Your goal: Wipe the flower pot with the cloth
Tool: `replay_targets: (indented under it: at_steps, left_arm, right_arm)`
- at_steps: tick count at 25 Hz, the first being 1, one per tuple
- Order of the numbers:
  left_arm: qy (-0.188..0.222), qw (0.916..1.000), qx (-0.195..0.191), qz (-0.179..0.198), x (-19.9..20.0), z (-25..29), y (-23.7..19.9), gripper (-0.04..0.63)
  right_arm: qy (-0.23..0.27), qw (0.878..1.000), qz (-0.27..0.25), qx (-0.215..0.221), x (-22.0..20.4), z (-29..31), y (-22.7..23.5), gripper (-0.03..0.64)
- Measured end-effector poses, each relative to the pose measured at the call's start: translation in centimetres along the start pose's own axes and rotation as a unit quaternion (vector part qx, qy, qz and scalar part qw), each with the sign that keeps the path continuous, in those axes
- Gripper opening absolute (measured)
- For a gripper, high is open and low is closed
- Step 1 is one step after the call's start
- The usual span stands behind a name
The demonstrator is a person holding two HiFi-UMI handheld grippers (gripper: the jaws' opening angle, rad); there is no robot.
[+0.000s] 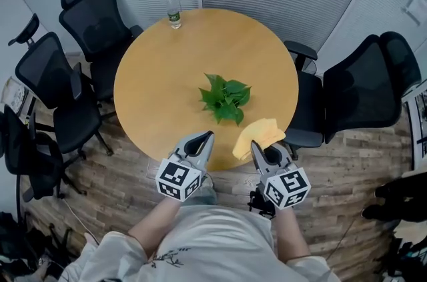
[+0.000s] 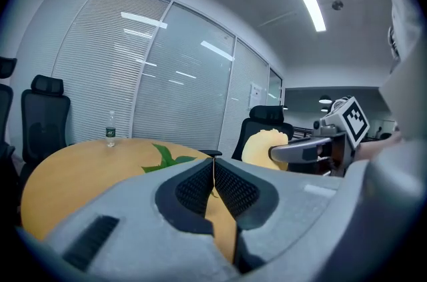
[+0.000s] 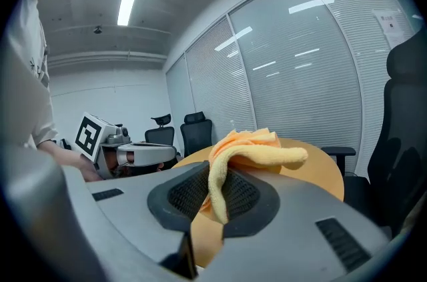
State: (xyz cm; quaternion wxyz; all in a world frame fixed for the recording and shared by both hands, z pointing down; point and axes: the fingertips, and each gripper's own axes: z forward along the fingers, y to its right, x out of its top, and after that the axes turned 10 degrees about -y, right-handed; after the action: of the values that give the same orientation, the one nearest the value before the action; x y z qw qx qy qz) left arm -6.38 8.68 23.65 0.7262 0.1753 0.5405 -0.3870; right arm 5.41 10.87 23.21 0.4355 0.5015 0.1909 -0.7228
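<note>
Right gripper (image 1: 254, 144) clamped on a yellow cloth (image 1: 259, 135); left gripper (image 1: 209, 135) squeezed closed with nothing in it, both at the near edge of the table (image 1: 167, 74).

The round wooden table has black chairs (image 1: 93, 27) around it. The plant (image 1: 225, 97) stands near the table's middle, clear of both grippers, and its leaves hide the pot from above. One end of the cloth is pinched between the right jaws; the rest bunches out over the table edge, just short of the plant. A small bottle (image 1: 174, 12) stands upright at the far edge.
</note>
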Motion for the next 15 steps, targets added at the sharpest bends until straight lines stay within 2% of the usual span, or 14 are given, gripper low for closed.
replay_targets:
  at_steps: [10,15]
  left_arm:
    - [-0.005,0.9995,-0.030,0.005,1.5,2.0,-4.1,0.011]
    - [-0.010,0.9994,-0.032,-0.001,1.1,3.2,-4.6,0.011]
  right_arm:
    - [0.000,0.999,0.007,-0.037,2.4,3.0,1.7,0.044]
    - [-0.010,0.999,0.009,-0.036,2.4,3.8,3.2,0.044]
